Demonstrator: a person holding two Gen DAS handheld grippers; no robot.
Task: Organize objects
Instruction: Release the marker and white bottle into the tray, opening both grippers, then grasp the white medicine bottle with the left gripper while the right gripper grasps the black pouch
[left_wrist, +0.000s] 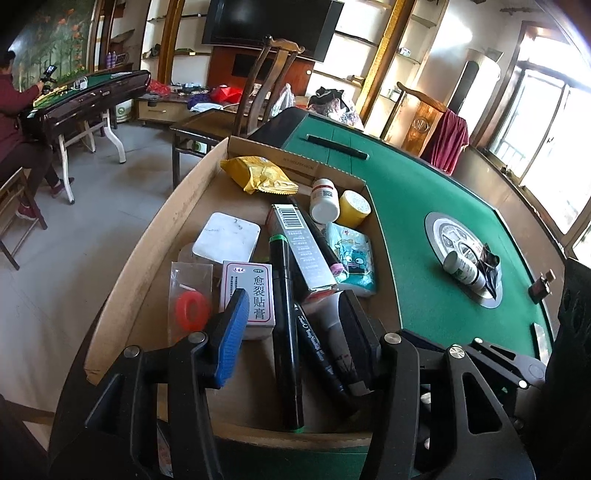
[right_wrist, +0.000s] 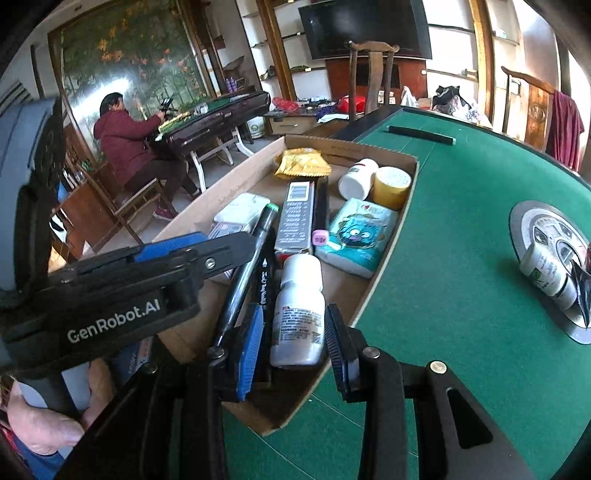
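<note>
Holding a white bottle (right_wrist: 297, 310) between narrow pads over the cardboard tray (right_wrist: 384, 254), the right gripper (right_wrist: 293, 341) should set it upright beside the tissue pack (right_wrist: 356, 236); the left gripper (left_wrist: 291, 325) gapes empty above the pens (left_wrist: 286, 332).

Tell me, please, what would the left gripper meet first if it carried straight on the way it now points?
Most likely the black marker lying in the cardboard box: it runs between the open fingers of the left gripper, beside a black pen. Depth is unclear, so it may touch either first.

Tiled floor (left_wrist: 74, 258), bright windows (left_wrist: 546, 122), perhaps shelving (left_wrist: 354, 40)
</note>
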